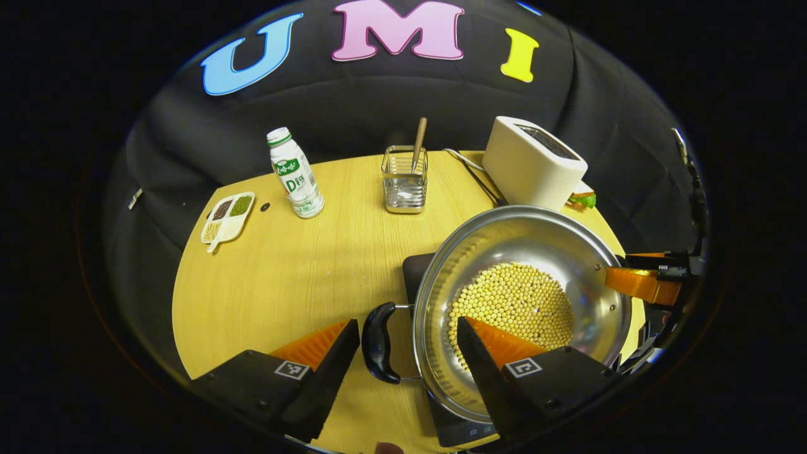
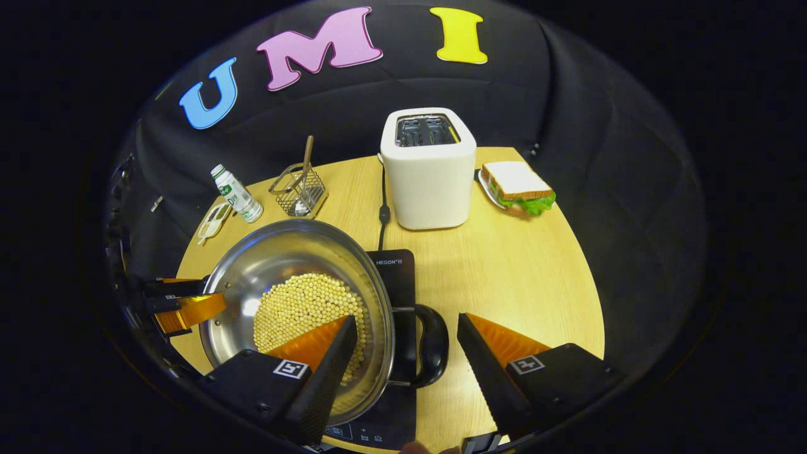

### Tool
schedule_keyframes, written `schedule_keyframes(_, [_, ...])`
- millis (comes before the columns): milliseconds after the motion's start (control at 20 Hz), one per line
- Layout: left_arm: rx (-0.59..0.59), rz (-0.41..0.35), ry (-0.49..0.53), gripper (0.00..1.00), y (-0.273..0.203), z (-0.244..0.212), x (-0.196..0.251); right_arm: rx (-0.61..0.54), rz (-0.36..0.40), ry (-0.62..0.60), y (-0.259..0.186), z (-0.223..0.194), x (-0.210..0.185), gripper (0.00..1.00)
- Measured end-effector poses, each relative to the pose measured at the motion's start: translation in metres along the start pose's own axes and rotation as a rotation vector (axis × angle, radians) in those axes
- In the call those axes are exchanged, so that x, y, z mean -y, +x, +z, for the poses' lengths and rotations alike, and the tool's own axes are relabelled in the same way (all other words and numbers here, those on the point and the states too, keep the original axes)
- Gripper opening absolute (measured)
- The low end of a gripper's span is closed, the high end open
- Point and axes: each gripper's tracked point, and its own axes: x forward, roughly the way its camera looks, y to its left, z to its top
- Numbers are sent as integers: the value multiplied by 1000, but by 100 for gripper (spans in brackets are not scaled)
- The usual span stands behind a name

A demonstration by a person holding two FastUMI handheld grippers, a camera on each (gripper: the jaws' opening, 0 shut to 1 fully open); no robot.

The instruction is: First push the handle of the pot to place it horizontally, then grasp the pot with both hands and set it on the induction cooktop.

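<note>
Stainless-steel pot [image 1: 523,309] of yellow beans sits on the black induction cooktop [image 2: 394,277] on the wooden table [image 1: 302,271], so the placing looks done or nearly so. Left claw [image 1: 408,343] stands wide open, straddling the pot's black loop handle [image 1: 378,343] without pressing it; right claw [image 2: 406,343] is likewise wide open around the opposite black handle [image 2: 432,347]. To finish well, I would lift both claws straight away without nudging the handles. Writing on the cooktop and the white milk bottle [image 1: 295,173] I leave unread.
</note>
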Motion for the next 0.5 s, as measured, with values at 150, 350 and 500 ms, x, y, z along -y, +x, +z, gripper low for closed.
schedule_keyframes(150, [56,-10,-5,96,-20,9,3,90,-25,-13,-22,21,1,99])
schedule_keyframes(350, [134,-27,-18,97,-51,25,4,201,-44,-4,-56,48,-2,99])
schedule_keyframes(500, [217,-18,-26,96,-83,43,1,283,-96,-41,-84,65,2,99])
